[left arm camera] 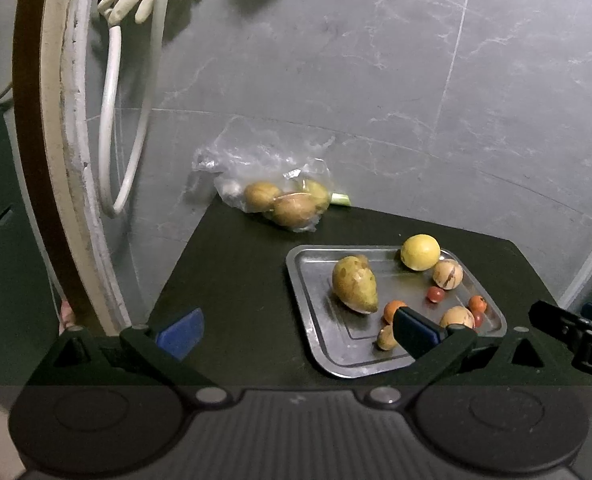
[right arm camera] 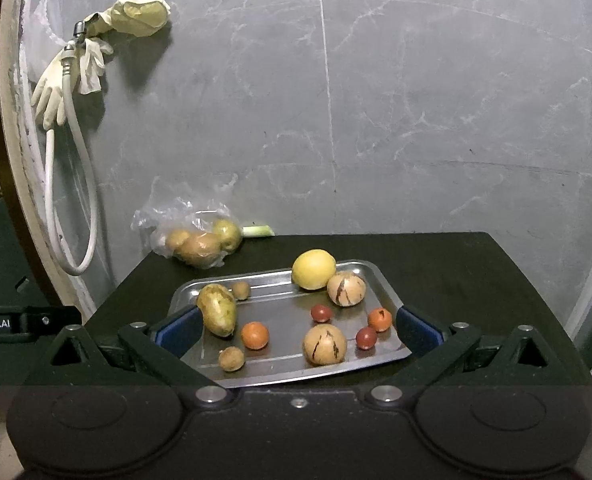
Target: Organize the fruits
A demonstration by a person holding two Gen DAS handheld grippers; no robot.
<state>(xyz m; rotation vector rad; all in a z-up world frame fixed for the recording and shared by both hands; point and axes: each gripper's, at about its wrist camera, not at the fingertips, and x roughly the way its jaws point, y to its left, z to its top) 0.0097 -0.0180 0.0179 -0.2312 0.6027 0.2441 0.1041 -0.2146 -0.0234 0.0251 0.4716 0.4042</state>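
1. A metal tray (right arm camera: 376, 276) of mixed fruit sits on a dark table (right arm camera: 456, 264).
2. The right gripper (right arm camera: 296, 330), fingers spread wide and empty, faces the tray squarely and seems nearer.
3. The left gripper (left arm camera: 296, 332), equally wide, hangs off its left edge.
4. A mango (right arm camera: 217, 309) lies lengthwise, touching or just beyond the right gripper's left finger.

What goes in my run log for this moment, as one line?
left hand-held gripper: open, empty | right hand-held gripper: open, empty | tray: lemon, mango, small fruits | bag: behind tray
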